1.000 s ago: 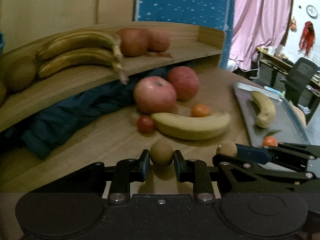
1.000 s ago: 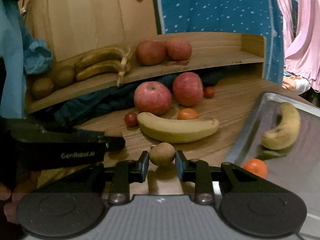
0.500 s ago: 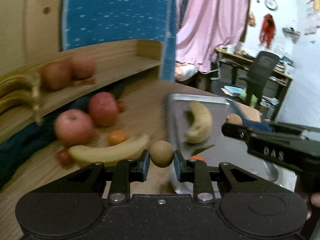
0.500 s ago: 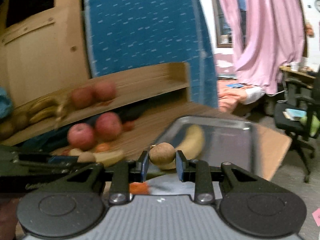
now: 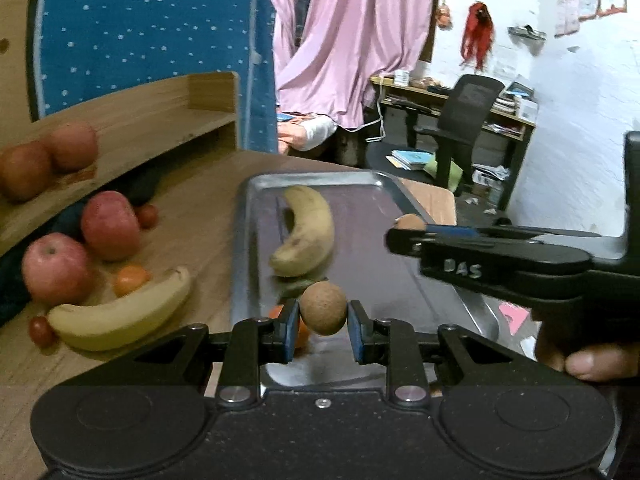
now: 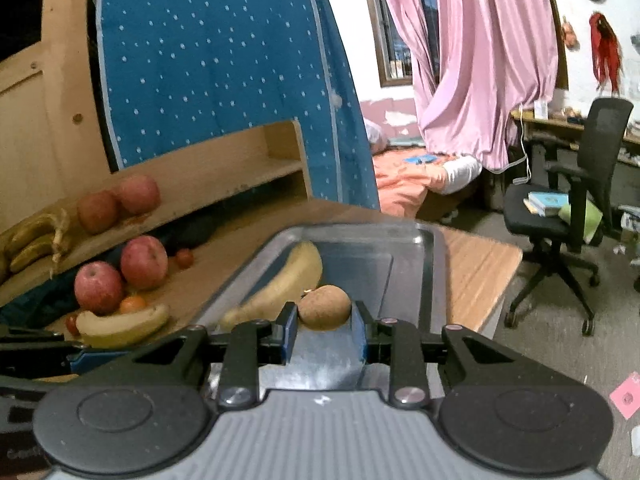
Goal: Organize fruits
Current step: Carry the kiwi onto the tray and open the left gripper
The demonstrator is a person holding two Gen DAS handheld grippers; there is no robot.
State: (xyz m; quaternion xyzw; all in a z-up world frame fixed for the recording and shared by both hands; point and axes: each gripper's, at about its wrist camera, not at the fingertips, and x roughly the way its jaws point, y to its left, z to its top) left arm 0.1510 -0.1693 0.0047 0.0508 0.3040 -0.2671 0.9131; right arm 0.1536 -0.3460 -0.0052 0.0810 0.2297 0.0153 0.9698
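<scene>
My left gripper [image 5: 323, 326] is shut on a round brown kiwi [image 5: 323, 307] and holds it over the near end of the metal tray [image 5: 436, 276]. My right gripper [image 6: 325, 330] is shut on a second brown kiwi [image 6: 325, 307] above the same tray [image 6: 424, 248]; it also shows in the left wrist view [image 5: 404, 236]. A banana [image 5: 308, 232] and a small orange fruit [image 5: 302, 332] lie in the tray. On the table left of the tray lie another banana [image 5: 120, 316], two red apples [image 5: 80, 248], an orange [image 5: 130, 280] and small red tomatoes [image 5: 40, 330].
A wooden shelf [image 5: 160, 116] at the back left carries two apples [image 5: 44, 160] and, in the right wrist view, bananas [image 6: 36, 240]. Dark blue cloth [image 6: 48, 292] lies under it. The table edge [image 6: 504, 280] is just right of the tray; an office chair [image 6: 576, 208] stands beyond.
Both grippers swung right from the fruit pile on the table to over the metal tray, each still holding its kiwi.
</scene>
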